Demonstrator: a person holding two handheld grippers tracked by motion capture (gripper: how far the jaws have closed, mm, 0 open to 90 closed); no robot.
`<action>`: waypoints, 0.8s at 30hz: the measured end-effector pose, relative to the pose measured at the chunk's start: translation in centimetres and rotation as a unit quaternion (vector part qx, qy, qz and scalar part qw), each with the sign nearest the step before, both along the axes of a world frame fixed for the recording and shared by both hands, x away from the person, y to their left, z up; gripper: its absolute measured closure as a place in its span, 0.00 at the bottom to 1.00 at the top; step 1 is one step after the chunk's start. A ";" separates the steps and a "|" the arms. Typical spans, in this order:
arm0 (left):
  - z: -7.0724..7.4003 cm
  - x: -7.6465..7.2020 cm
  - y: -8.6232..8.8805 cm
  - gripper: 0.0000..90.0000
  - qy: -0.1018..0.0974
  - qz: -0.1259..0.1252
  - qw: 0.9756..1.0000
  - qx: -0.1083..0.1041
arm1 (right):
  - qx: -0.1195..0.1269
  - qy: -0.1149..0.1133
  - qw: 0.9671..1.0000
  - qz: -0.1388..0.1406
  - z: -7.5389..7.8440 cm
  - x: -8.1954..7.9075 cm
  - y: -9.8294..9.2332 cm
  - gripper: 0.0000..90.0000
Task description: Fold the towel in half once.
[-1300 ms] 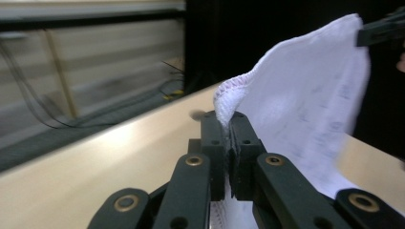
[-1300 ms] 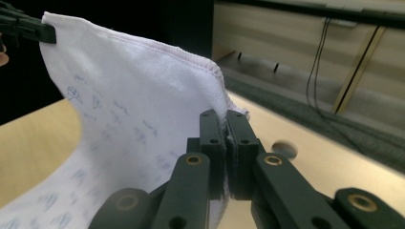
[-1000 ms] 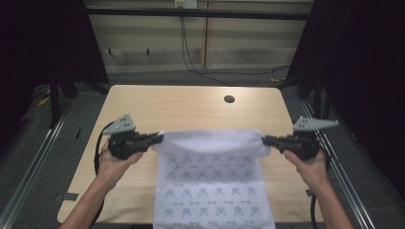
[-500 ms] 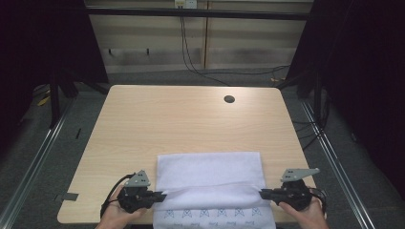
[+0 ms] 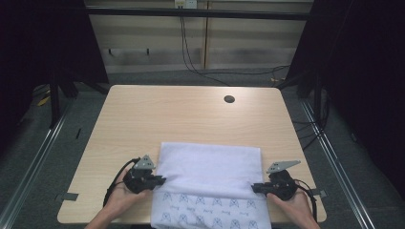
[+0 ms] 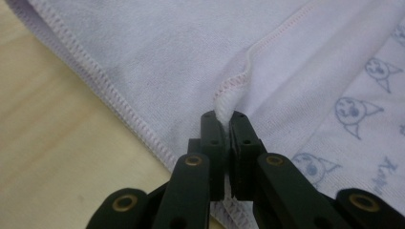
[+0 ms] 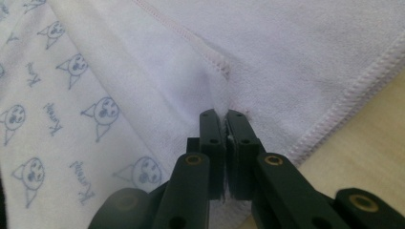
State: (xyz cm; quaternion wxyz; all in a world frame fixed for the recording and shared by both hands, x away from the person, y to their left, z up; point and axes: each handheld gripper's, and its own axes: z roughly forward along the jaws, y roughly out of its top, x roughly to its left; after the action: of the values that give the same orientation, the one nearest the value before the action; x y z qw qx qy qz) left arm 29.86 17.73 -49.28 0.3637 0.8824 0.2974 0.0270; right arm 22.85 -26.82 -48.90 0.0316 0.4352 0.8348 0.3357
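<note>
A white towel (image 5: pixel 210 169) with a pale blue cat-face print lies folded over itself at the near edge of the wooden table (image 5: pixel 191 119), its printed part hanging toward me. My left gripper (image 5: pixel 161 181) is shut on the towel's left corner, low over the table; in the left gripper view its jaws pinch the stitched hem (image 6: pixel 229 93). My right gripper (image 5: pixel 254 188) is shut on the right corner, and the towel edge (image 7: pixel 220 71) runs into its closed jaws in the right gripper view. A hand holds each gripper from below.
A round cable hole (image 5: pixel 229 99) sits at the table's far right. Bare wood stretches beyond the towel. Metal rails (image 5: pixel 43 148) flank the table on both sides, and cables (image 5: pixel 191 57) hang against the back wall.
Both grippers have come down and toward me with the towel corners, laying the top part of the towel flat over the table. The fold now lies on the wood.
</note>
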 end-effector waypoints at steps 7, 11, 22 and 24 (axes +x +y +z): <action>-0.2 4.8 -0.1 0.96 -0.015 0.025 1.000 0.007 | 0.000 -0.007 1.000 -0.022 -0.2 4.3 0.5 0.97; -0.4 7.5 -0.1 0.96 -0.018 0.053 0.998 -0.001 | -0.006 -0.014 0.999 -0.035 -0.3 7.4 0.8 0.97; -0.3 12.9 -0.6 0.96 -0.068 0.086 0.993 0.050 | -0.013 -0.040 0.996 -0.075 -0.8 15.2 1.8 0.97; -0.4 13.3 -0.8 0.96 -0.074 0.100 0.991 0.050 | -0.013 -0.041 0.996 -0.084 -0.9 16.5 1.9 0.97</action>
State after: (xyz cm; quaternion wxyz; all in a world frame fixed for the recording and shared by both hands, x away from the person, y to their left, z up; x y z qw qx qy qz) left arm 43.21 16.92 -49.72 0.3353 0.8611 0.3542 0.1436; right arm 39.35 -24.94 -49.78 0.0998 0.4893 0.7975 0.3384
